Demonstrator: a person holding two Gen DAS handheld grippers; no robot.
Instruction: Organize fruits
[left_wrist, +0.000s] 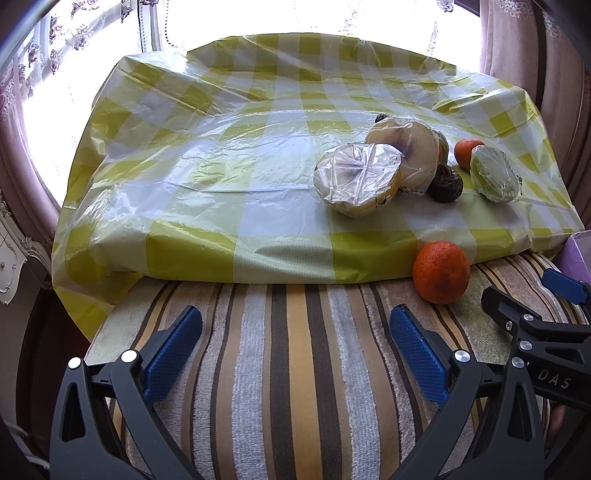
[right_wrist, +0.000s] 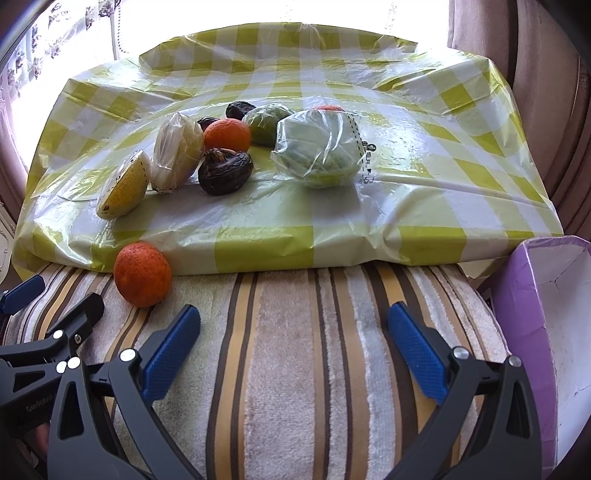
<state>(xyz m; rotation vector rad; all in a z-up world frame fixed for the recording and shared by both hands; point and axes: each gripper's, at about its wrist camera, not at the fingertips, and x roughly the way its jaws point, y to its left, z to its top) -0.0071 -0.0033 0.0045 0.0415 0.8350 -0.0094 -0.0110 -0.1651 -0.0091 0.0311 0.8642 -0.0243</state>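
Since both our claws, left (left_wrist: 295, 347) and right (right_wrist: 293, 345), stand wide and hold nothing, we judge the nearest orange (right_wrist: 142, 274) the first pick. It lies on the striped towel (right_wrist: 288, 369), touching the checked cloth's (right_wrist: 424, 177) front edge. We should straddle it squarely and close gently, lest it roll. The box (right_wrist: 554, 332) waits at right; wrapped fruit clusters on the crinkled cloth. Bright curtained windows lie beyond.

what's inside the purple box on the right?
Right wrist view shows the purple box open, with bare white inner walls and nothing visible inside. Its floor is cut off by the frame edge, so contents there can't be ruled out.
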